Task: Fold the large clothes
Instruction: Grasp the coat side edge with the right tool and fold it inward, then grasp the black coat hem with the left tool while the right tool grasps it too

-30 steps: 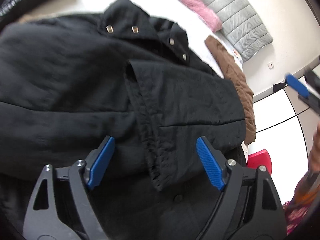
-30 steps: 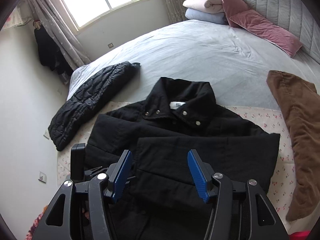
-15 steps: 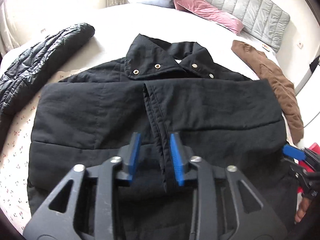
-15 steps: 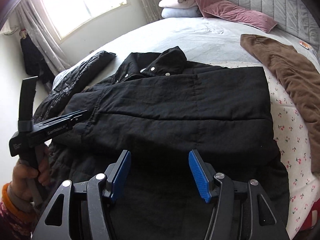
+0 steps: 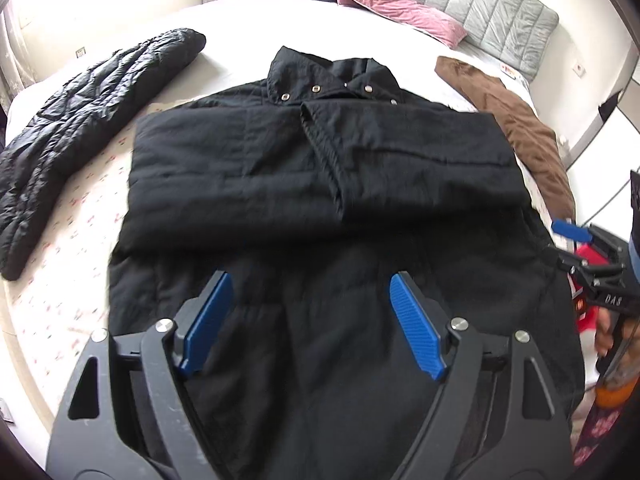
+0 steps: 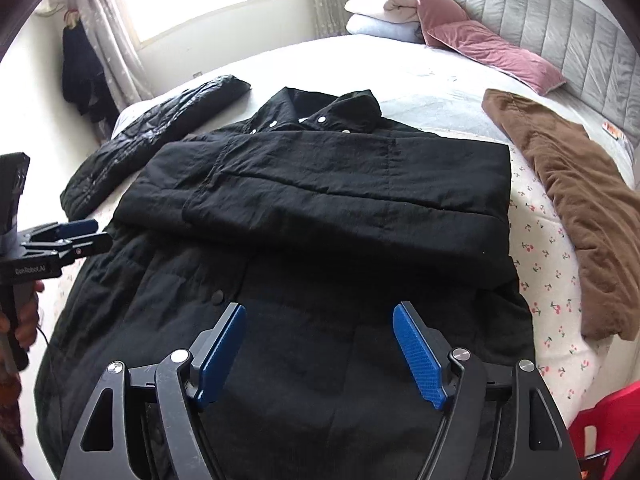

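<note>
black coat [image 5: 320, 184] is lying front-up on the bed [image 6: 304, 60], collar toward the headboard [image 6: 560, 20], both sleeves folded across its chest. half a second back the left gripper [image 5: 310, 320] was nearly pinched over the front placket; now it is hanging above the lower coat with its blue pads spread wide and holding nothing. the right gripper [image 6: 320, 344] is hovering the same way as before, fingers apart, empty. a flowered sheet [image 6: 548, 280] is showing under the coat's edges. a quilted black puffer jacket [image 5: 88, 120] is lying just beside the coat on one side, a brown fleecy garment [image 6: 576, 208] on the other. pink velvet pillows [image 6: 480, 44] are leaning by the padded grey headboard. something red [image 6: 600, 432], maybe a stool, is sitting past the bed's corner.
</note>
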The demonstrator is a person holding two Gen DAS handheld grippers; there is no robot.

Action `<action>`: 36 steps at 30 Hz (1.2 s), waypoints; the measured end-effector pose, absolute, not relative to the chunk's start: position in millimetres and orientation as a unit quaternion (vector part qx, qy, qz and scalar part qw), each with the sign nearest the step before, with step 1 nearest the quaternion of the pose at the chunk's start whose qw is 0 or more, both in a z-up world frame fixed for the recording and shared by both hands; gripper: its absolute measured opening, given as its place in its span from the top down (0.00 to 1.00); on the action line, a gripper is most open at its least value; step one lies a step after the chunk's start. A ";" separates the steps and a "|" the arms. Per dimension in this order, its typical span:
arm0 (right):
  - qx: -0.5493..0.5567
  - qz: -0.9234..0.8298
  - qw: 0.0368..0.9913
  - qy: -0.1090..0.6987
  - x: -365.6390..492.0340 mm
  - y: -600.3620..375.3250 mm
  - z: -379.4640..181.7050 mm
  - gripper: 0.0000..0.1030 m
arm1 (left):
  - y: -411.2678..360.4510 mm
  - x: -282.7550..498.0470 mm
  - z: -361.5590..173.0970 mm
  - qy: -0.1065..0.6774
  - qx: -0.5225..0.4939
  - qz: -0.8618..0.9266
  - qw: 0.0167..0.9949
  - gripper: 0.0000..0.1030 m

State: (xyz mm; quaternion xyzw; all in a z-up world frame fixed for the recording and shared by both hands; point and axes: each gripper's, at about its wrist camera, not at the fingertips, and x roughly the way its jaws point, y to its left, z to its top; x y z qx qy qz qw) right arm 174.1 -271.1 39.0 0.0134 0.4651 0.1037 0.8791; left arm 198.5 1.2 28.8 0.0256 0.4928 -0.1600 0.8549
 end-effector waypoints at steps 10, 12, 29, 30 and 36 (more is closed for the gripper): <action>0.011 0.117 0.862 0.493 90.8 -303.9 42.3 0.20 | 72.2 110.9 31.5 0.508 0.051 -0.149 0.847 0.17; 0.011 0.110 0.861 0.497 77.2 -313.5 40.8 0.20 | 87.7 98.3 29.2 0.511 0.038 -0.148 0.846 0.17; 0.145 0.055 0.829 0.537 1.3 -415.1 -24.0 0.20 | 169.9 23.9 -36.6 0.576 -0.102 -0.204 0.785 0.17; 0.161 0.053 0.824 0.541 -0.5 -417.2 -32.9 0.20 | 171.3 22.3 -40.2 0.580 -0.112 -0.209 0.779 0.17; 0.195 0.052 0.805 0.559 -19.5 -419.4 -58.9 0.20 | 164.8 2.0 -52.1 0.587 -0.135 -0.251 0.758 0.19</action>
